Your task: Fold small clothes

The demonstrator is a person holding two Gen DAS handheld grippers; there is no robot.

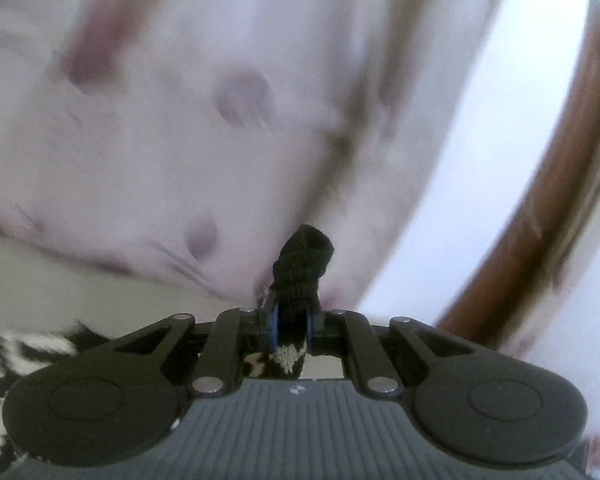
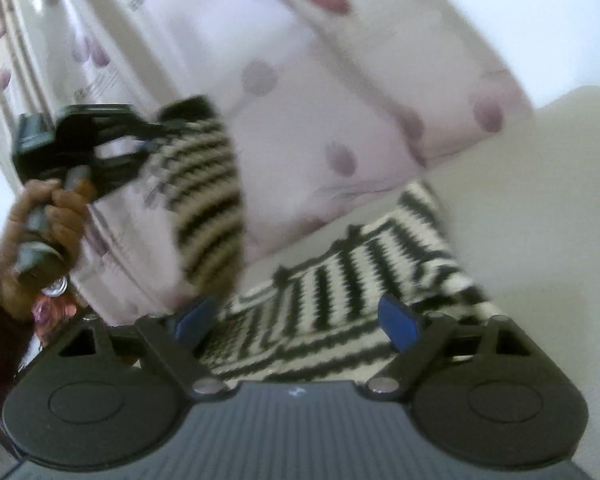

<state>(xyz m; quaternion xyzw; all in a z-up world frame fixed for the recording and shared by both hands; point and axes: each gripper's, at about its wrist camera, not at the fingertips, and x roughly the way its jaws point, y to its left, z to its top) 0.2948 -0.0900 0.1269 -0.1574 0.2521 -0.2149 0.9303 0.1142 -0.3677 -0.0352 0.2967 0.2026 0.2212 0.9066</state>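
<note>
The garment is a small black-and-cream striped knit (image 2: 352,280). Most of it lies on the cream surface just beyond my right gripper (image 2: 296,320), which is open and empty above it. My left gripper (image 1: 291,320) is shut on the knit's black edge (image 1: 302,260), which sticks up between the pads. In the right wrist view the left gripper (image 2: 148,144) is raised at the left and a striped part of the knit (image 2: 204,196) hangs from it. Both views are blurred by motion.
A large white pillow with purple spots (image 2: 340,100) lies behind the knit on the cream surface (image 2: 540,220). A brown wooden frame (image 1: 540,200) and a white wall show at the right of the left wrist view.
</note>
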